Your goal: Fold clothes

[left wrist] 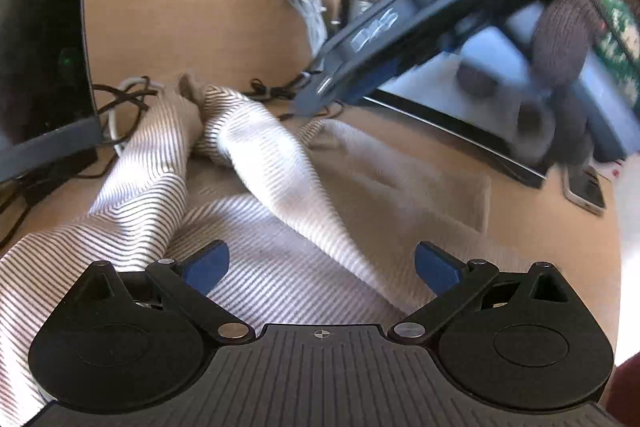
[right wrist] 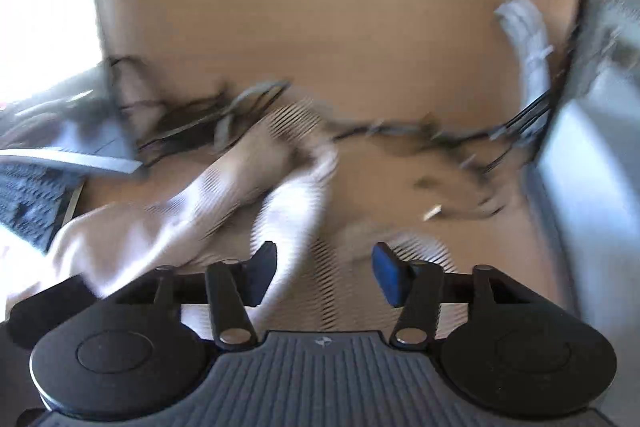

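Observation:
A white garment with thin dark stripes (left wrist: 256, 155) lies crumpled on a tan table (left wrist: 540, 267), bunched into ridges toward the back. My left gripper (left wrist: 322, 265) stands open just above the garment's near part, nothing between its blue fingers (left wrist: 208, 263). The other gripper (left wrist: 316, 99) reaches in from the upper right of the left wrist view, its tip at the garment's far edge. In the right wrist view, which is motion-blurred, the striped garment (right wrist: 192, 211) runs from left to centre under my right gripper (right wrist: 324, 269), whose jaws stand apart with cloth below, none pinched.
Tangled black cables (left wrist: 128, 99) and a coiled white cable (left wrist: 308, 11) lie at the table's back. A dark monitor (left wrist: 36, 39) stands at left, another screen (left wrist: 500, 99) at right with a phone (left wrist: 586, 193) beside it. A keyboard (right wrist: 28, 195) shows at left.

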`<state>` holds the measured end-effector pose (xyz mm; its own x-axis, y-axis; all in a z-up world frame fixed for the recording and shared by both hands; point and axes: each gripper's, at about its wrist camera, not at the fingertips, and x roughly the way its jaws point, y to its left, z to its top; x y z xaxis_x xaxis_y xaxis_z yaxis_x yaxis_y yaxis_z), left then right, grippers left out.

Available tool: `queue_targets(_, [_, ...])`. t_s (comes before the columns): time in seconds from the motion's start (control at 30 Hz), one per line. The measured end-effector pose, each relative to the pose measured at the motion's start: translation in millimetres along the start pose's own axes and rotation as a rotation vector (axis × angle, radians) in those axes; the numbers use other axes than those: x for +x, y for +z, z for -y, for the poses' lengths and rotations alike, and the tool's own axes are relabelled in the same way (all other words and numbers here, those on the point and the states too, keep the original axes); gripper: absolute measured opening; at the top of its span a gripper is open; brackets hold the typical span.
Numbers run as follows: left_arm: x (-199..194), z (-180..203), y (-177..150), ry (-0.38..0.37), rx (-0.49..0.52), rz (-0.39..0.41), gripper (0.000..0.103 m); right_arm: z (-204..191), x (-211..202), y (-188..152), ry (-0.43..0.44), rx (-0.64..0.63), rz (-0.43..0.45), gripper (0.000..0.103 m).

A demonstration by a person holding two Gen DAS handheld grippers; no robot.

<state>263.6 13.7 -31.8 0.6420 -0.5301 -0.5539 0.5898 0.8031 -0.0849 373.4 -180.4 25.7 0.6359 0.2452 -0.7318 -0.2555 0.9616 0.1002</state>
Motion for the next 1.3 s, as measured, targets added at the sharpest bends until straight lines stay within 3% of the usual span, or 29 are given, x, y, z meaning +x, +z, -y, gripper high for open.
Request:
queue_targets(0.07, [-5,4,-4,-0.035,-0.018,-0.028,0.102,-22,13,-9,0.021,-0.016,-0.042,0.057])
queue_targets(0.17, [-17,15,-17,-0.030,0.000,-0.051,0.102,-48,27,-26,0.004,-0.096,-0.097,0.055])
queue_targets(0.2, [-24,17,-21,-0.024,-0.008,-0.050,0.102,-54,29,-31,0.020,-0.125,-0.113,0.046])
queue_targets(0.23, [-32,18,-24,-0.021,-0.023,-0.048,0.102,-61,31,-36,0.037,-0.154,-0.128,0.020])
queue_targets(0.33, [-52,17,-36,-0.020,-0.093,-0.066,0.102,-77,13,-45,0.026,-0.351,-0.097,0.005])
queue_targets(0.4, [-65,16,-46,-0.024,-0.138,-0.083,0.102,-80,-8,-44,-0.031,-0.497,-0.047,0.005])
queue_targets(0.53, [-88,19,-62,-0.050,-0.180,-0.118,0.102,-47,-31,-36,-0.304,-0.738,0.041,0.005])
queue_targets(0.63, [-96,19,-63,-0.047,-0.187,-0.139,0.102,-19,-27,-31,-0.361,-0.694,-0.016,0.005])
queue_targets(0.73, [-108,18,-43,0.033,-0.151,-0.088,0.103,-7,-27,-35,-0.367,-0.628,-0.047,0.005])
queue_targets(0.83, [-102,25,-24,0.153,-0.009,-0.100,0.103,-10,-35,-44,-0.349,-0.576,-0.033,0.006])
queue_targets(0.9, [-86,29,-17,0.205,0.107,-0.133,0.103,-12,-40,-51,-0.337,-0.542,-0.023,0.014])
queue_targets(0.97, [-69,34,-14,0.227,0.229,-0.175,0.103,-13,-52,-53,-0.316,-0.503,0.008,0.036])
queue_targets(1.03, [-57,39,-13,0.242,0.344,-0.210,0.101,-18,-65,-52,-0.275,-0.471,0.046,0.045])
queue_targets(1.07, [-54,40,-13,0.252,0.389,-0.225,0.096,-19,-75,-57,-0.244,-0.448,0.054,0.045])
queue_targets(1.1, [-51,40,-13,0.263,0.423,-0.239,0.074,-20,-84,-63,-0.209,-0.421,0.055,0.045])
queue_targets(1.13, [-50,37,-11,0.266,0.441,-0.257,0.065,-20,-89,-70,-0.166,-0.394,0.051,0.045])
queue_targets(1.17, [-49,30,-7,0.265,0.436,-0.270,0.064,-20,-88,-78,-0.114,-0.361,0.039,0.045])
queue_targets(1.2, [-48,23,-2,0.283,0.426,-0.273,0.054,-22,-90,-87,-0.072,-0.333,0.023,0.045])
queue_targets(1.23, [-48,15,2,0.315,0.420,-0.276,0.038,-27,-89,-98,-0.039,-0.321,0.000,0.045])
queue_targets(1.3, [-45,-5,13,0.412,0.399,-0.278,0.026,-36,-84,-119,0.025,-0.295,-0.045,0.045])
